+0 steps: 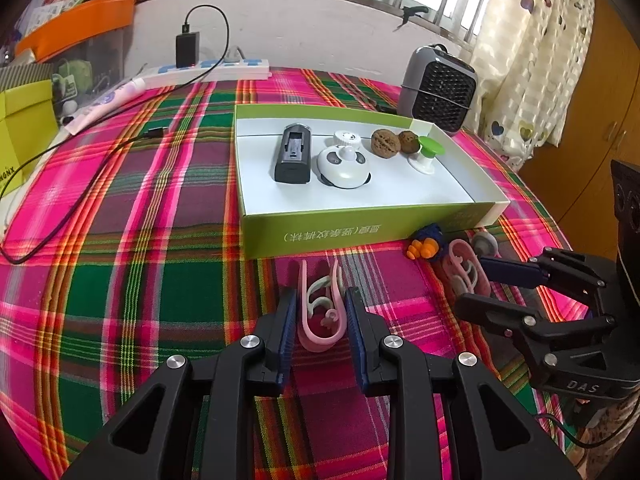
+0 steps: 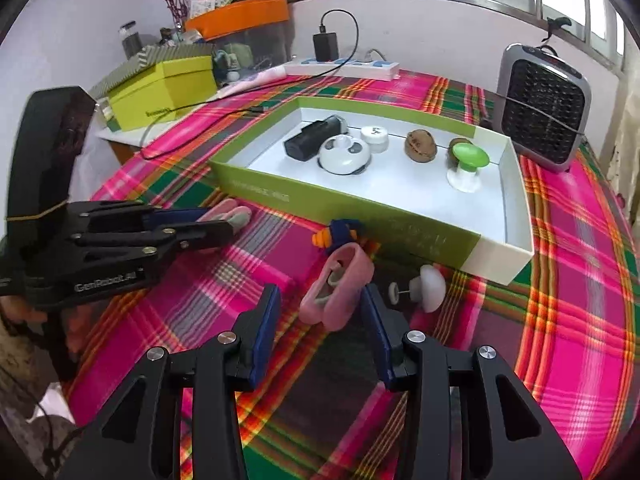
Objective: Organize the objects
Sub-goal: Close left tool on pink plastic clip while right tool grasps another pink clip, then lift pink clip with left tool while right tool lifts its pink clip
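Two pink clips lie on the cloth outside the box's near wall. Left wrist view: my left gripper straddles one clip, long axis along the fingers, jaws apart, pads just beside it, not clamped. Right wrist view: my right gripper is open wide; second clip lies tilted between the fingertips, untouched.

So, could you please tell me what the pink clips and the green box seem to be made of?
Pink clips: likely soft matte silicone or plastic, given rounded, bendy-looking loops. Green box: apparently printed cardboard, with thin folded walls.
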`<move>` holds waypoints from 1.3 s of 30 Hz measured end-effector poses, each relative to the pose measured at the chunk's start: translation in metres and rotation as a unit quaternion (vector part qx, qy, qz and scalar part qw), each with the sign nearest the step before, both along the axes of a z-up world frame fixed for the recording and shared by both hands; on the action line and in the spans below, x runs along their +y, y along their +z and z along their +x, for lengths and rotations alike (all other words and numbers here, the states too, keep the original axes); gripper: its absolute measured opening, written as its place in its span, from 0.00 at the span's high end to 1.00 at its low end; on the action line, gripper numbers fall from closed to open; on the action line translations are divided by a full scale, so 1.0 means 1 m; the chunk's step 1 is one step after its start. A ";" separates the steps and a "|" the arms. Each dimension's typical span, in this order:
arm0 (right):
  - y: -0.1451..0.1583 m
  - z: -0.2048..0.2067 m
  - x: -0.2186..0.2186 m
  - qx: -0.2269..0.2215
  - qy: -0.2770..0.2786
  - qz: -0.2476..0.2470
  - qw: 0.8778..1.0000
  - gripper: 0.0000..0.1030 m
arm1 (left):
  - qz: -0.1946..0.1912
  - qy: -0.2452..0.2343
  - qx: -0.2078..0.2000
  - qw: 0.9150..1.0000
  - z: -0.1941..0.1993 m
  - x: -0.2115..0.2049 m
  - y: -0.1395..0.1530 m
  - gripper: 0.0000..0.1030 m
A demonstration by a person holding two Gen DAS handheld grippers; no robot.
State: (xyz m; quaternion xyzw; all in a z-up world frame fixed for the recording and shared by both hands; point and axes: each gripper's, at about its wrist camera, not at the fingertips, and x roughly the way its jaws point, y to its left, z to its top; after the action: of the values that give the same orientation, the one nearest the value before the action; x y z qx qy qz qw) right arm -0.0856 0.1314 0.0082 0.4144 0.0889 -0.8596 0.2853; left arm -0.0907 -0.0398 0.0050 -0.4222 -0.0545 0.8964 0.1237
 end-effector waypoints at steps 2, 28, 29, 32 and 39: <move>-0.001 -0.001 -0.003 0.002 -0.007 0.007 1.000 0.58 | 0.000 0.000 0.000 1.000 0.000 0.000 0.000 0.78; -0.007 -0.008 -0.011 0.005 -0.051 0.029 0.998 0.59 | -0.020 0.002 0.002 1.000 -0.004 0.007 0.002 0.75; -0.006 -0.008 -0.010 0.005 -0.052 0.027 0.998 0.63 | -0.021 0.002 0.002 1.000 -0.004 0.008 0.002 0.75; -0.006 -0.008 -0.008 0.003 -0.054 0.023 0.998 0.66 | -0.025 0.003 0.002 1.000 -0.005 0.009 0.002 0.76; -0.006 -0.007 -0.008 0.003 -0.054 0.022 0.998 0.72 | -0.027 0.007 0.002 1.000 -0.005 0.008 0.002 0.79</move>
State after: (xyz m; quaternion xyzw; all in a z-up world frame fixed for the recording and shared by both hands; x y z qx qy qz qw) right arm -0.0926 0.1232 0.0023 0.4219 0.0859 -0.8731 0.2288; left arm -0.0961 -0.0319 0.0068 -0.4232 -0.0333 0.8992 0.1057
